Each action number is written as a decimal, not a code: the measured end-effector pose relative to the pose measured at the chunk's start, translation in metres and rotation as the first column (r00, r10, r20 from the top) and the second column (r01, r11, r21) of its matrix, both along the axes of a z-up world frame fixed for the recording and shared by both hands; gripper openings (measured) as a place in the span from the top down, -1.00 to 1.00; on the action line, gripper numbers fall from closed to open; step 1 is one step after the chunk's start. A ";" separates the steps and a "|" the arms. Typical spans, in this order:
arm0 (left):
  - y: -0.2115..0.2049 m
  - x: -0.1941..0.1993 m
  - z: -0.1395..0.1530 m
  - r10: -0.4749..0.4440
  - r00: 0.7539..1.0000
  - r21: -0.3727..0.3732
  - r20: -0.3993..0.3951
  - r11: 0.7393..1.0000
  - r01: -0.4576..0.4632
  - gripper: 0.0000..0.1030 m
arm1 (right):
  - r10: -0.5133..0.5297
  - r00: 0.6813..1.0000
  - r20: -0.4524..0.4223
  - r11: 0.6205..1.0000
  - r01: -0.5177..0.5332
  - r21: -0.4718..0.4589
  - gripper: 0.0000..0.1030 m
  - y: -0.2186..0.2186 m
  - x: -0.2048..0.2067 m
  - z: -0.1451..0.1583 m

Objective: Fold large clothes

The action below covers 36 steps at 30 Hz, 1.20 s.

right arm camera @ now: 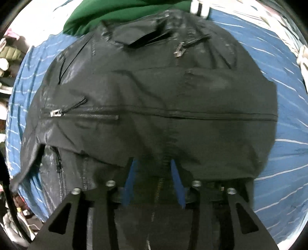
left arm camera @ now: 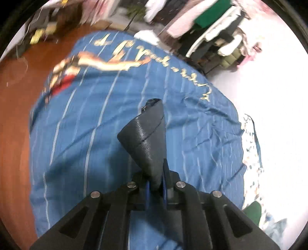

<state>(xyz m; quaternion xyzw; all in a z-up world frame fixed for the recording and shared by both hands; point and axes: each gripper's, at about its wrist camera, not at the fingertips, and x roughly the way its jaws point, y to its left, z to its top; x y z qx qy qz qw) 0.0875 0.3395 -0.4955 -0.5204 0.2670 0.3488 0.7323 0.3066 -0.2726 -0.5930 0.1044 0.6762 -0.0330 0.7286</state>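
A black leather jacket (right arm camera: 154,92) with silver zippers lies spread on a blue striped sheet (right arm camera: 279,80). My right gripper (right arm camera: 154,173) sits low at the jacket's near edge, its blue fingers (right arm camera: 178,184) apart with the leather draped over their tips. In the left wrist view my left gripper (left arm camera: 156,184) is shut on a folded piece of the black leather jacket (left arm camera: 146,134), a sleeve or corner with a zipper end, held up above the blue sheet (left arm camera: 96,125).
The sheet carries a printed figure (left arm camera: 86,63) and gold lettering. A brown wooden floor (left arm camera: 17,115) lies to the left. Racks of clothes (left arm camera: 202,23) stand at the back. A green garment (right arm camera: 119,15) lies beyond the jacket.
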 end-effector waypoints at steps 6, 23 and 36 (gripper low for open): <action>0.002 -0.023 -0.071 0.050 0.996 -0.210 0.068 0.977 -0.034 0.74 | 0.002 1.000 -0.012 0.999 -0.002 -0.035 -0.11 0.018 0.009 -0.011; 0.018 0.056 -0.017 -0.149 0.979 0.024 -0.138 0.988 0.154 0.77 | 0.102 0.994 0.026 0.904 -0.082 -0.419 -0.38 0.122 0.030 0.028; -0.064 0.136 0.137 -0.390 0.859 0.491 -0.331 0.706 0.510 0.82 | 0.108 0.988 0.111 0.862 -0.037 -0.506 -0.50 0.158 0.055 0.028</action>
